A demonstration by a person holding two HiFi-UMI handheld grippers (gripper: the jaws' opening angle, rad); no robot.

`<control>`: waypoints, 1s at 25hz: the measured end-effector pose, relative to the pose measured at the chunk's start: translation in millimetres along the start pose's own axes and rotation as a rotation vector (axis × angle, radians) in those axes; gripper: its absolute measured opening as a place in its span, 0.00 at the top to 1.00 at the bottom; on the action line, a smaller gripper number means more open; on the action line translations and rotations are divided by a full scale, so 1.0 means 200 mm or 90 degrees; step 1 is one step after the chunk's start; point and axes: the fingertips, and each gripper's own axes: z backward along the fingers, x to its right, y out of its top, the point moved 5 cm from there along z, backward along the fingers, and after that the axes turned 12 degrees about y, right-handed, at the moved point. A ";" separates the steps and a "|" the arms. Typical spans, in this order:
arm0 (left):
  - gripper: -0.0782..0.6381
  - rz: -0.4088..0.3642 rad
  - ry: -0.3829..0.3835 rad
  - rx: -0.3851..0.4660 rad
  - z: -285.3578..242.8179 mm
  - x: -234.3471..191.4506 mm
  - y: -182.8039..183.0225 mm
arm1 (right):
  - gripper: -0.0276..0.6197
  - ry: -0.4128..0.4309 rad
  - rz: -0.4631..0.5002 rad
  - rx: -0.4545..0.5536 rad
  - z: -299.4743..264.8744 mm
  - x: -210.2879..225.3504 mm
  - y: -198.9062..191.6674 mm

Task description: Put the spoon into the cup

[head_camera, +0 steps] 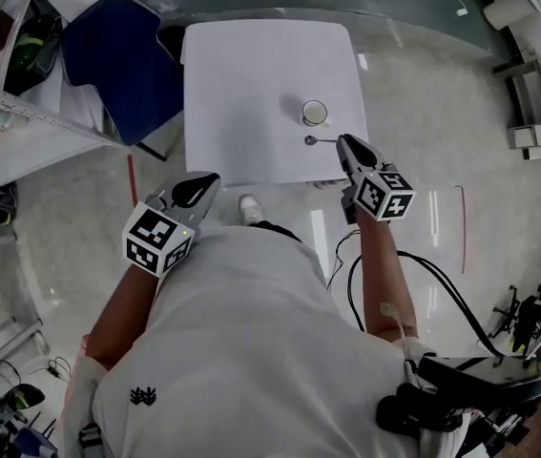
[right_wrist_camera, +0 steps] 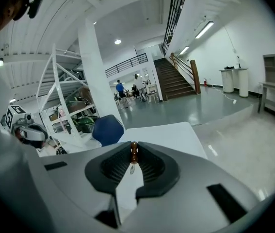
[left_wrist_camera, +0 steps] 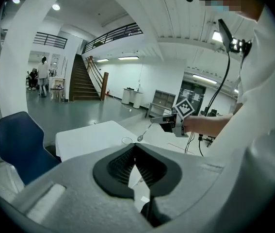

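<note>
A white cup (head_camera: 315, 113) stands on the right half of the white table (head_camera: 251, 84). My right gripper (head_camera: 343, 141) is shut on the brown handle end of a metal spoon (head_camera: 320, 140). The spoon sticks out level over the table's front right part, its bowl just in front of the cup. In the right gripper view the handle (right_wrist_camera: 134, 152) sits pinched between the jaw tips. My left gripper (head_camera: 208, 181) hangs off the table's front left corner, jaws shut and empty. In the left gripper view the spoon (left_wrist_camera: 144, 132) points towards the cup (left_wrist_camera: 126, 141).
A blue chair (head_camera: 122, 60) stands at the table's left side. Shelving with clutter (head_camera: 3, 55) lines the far left. Black cables (head_camera: 442, 294) trail over the shiny floor at the right. A staircase (right_wrist_camera: 176, 79) and people stand far off in the hall.
</note>
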 end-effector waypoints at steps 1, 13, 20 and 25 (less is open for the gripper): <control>0.88 0.001 0.003 -0.004 -0.04 -0.01 0.01 | 0.88 -0.004 -0.004 -0.002 -0.02 0.06 0.00; 0.88 0.016 0.045 -0.049 -0.35 -0.06 0.12 | 0.88 -0.022 -0.044 -0.041 -0.30 0.64 -0.04; 0.88 0.022 0.074 -0.069 -0.43 -0.11 0.13 | 0.88 -0.017 -0.064 -0.068 -0.48 0.80 -0.13; 0.88 0.027 0.092 -0.080 -0.45 -0.13 0.15 | 0.88 -0.014 -0.077 -0.088 -0.59 0.88 -0.20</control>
